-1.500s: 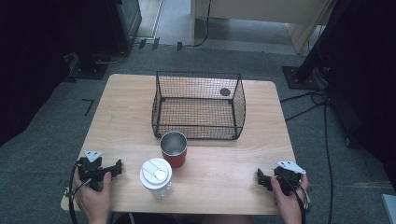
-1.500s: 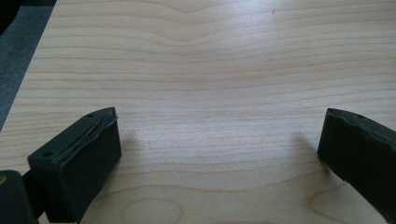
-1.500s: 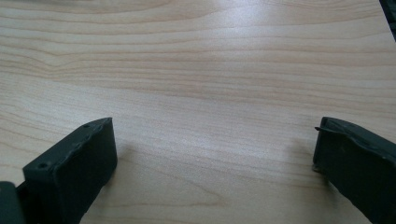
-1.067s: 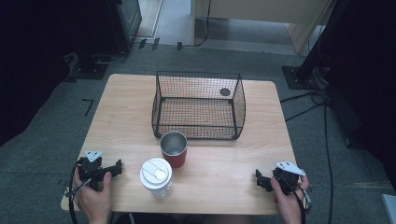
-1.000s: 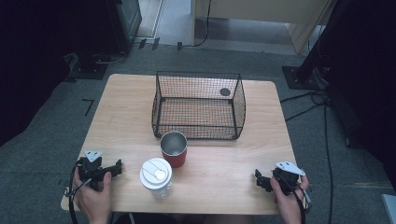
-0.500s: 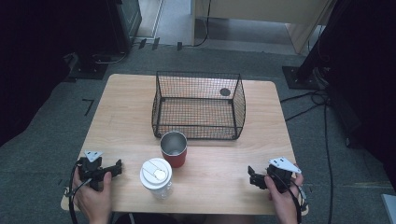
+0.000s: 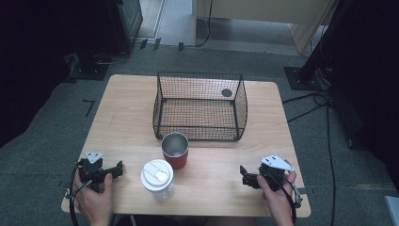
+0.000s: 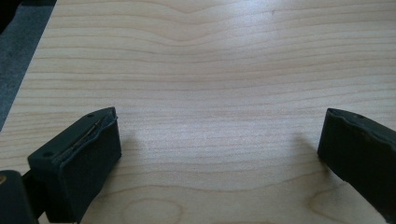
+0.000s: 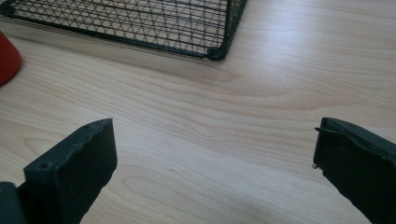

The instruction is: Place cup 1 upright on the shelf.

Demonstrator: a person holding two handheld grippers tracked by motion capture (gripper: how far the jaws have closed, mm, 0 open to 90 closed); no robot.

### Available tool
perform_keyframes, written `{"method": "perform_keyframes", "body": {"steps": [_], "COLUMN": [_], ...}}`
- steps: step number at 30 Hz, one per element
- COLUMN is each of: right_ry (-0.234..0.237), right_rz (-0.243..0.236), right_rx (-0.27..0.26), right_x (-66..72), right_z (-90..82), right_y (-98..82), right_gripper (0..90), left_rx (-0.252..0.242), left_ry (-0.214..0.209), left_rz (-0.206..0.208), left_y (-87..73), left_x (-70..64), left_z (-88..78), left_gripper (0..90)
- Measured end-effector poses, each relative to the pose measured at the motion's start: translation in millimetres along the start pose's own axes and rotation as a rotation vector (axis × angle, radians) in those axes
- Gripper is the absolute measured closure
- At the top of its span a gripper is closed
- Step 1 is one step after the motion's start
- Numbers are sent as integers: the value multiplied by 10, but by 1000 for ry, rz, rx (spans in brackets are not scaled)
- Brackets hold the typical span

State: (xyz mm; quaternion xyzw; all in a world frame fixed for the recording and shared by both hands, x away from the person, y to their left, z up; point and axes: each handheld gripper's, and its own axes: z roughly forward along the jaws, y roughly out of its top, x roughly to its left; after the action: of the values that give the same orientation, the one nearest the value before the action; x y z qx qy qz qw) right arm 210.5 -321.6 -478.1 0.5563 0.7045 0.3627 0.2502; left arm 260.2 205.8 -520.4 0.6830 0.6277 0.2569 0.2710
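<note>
Here: one wooden table [image 7: 117,108], rectangular, long axis running side to side in the high view. One black wire basket [image 7: 199,106], open top facing up, long axis also side to side, sits ahead of both grippers, nearer the right one; its near right corner shows at the top of the right gripper view [image 9: 219,51], ahead of the jaws and apart from them. One clear cup with a white lid [image 7: 156,176], upright, lid facing up, stands just to the right of the left gripper [image 7: 118,169], near but not touching. One red cup with a steel rim [image 7: 175,150], upright, mouth up, just beyond the lidded cup and just in front of the basket; contact between the two cups cannot be told. It lies between the two grippers, well to the left of the right gripper [image 7: 243,175], and a red sliver of it shows at the left edge of the right gripper view [image 9: 7,58]. Two grippers, one per hand, both at the near table edge, jaws pointing inward toward the cups. Left gripper: jaws spread wide, nothing between them, bare wood ahead. Right gripper: jaws spread wide too, holding nothing, wood between them.
</note>
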Motion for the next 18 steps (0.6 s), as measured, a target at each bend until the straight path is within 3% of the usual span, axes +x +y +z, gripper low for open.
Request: {"method": "perform_keyframes", "body": {"steps": [7,18], "right_ry": [-1,64], "right_rz": [-31,-78], "right_rx": [-8,-36], "right_x": [149,435], "right_z": [22,67], "right_y": [114,376], "right_gripper": [0,0], "left_rx": [0,-1], "left_ry": [0,0], "left_rz": [0,-1], "left_y": [0,0], "left_x": [0,-1], "left_z": [0,1], "left_gripper": [0,0]}}
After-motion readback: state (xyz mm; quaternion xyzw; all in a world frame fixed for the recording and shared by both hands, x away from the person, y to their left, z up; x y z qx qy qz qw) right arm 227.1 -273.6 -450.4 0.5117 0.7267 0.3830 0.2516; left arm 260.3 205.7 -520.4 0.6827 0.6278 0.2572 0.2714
